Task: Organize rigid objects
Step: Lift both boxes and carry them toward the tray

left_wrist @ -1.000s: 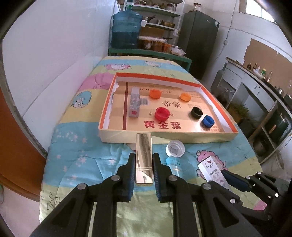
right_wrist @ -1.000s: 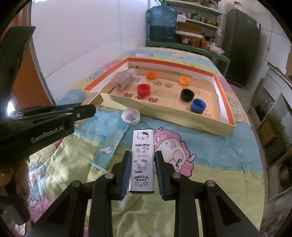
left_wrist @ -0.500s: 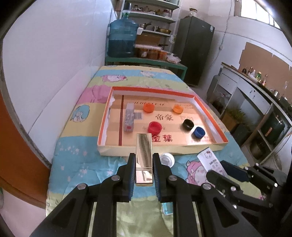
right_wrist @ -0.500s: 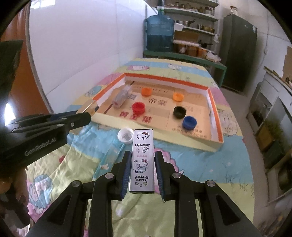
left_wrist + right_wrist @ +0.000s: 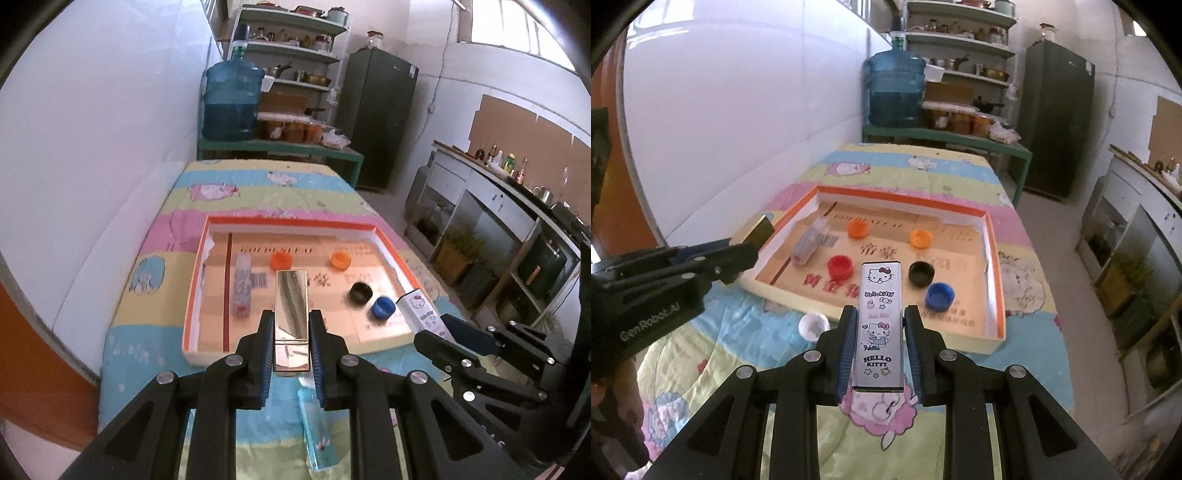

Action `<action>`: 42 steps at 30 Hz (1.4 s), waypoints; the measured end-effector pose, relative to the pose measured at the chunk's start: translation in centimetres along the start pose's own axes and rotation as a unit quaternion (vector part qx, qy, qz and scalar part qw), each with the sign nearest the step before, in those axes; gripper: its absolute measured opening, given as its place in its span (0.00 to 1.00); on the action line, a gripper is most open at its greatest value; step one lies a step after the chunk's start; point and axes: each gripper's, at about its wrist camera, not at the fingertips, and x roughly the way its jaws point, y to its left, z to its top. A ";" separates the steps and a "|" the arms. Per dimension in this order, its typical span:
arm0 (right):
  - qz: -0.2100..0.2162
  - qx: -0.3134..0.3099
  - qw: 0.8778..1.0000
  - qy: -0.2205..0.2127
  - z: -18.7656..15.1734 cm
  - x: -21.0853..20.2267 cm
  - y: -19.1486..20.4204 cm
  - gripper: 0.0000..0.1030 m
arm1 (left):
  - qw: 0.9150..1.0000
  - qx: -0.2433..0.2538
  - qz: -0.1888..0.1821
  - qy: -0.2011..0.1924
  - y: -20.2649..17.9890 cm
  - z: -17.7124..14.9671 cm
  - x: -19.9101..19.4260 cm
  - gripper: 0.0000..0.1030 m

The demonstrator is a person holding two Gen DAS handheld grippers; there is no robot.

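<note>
My left gripper [image 5: 291, 325] is shut on a shiny gold box [image 5: 291, 306], held high above the near edge of the orange-rimmed tray [image 5: 295, 222]. My right gripper [image 5: 880, 325] is shut on a white Hello Kitty box [image 5: 878, 321], held high over the tray's near wall [image 5: 971, 345]. Inside the tray lie a clear patterned box [image 5: 242, 284], two orange caps [image 5: 281, 260] [image 5: 341, 260], a red cap [image 5: 840, 267], a black cap [image 5: 361, 291] and a blue cap [image 5: 383, 307]. A light blue box [image 5: 318, 428] and a clear cap [image 5: 813, 325] lie on the bedspread before the tray.
The tray rests on a pastel cartoon bedspread [image 5: 923, 173] against a white wall [image 5: 92, 147]. Behind stand a green bench with a blue water jug [image 5: 231, 101], shelves and a dark fridge [image 5: 376, 118]. A counter [image 5: 498, 206] runs along the right.
Both grippers have risen and moved forward toward the tray, each still holding its box. The table and tray look smaller and farther below.
</note>
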 end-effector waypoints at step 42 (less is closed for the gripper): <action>0.040 0.021 0.998 0.043 4.9 12.4 -1.9 0.26 | 0.998 -0.030 0.001 0.057 2.7 3.4 12.1 0.18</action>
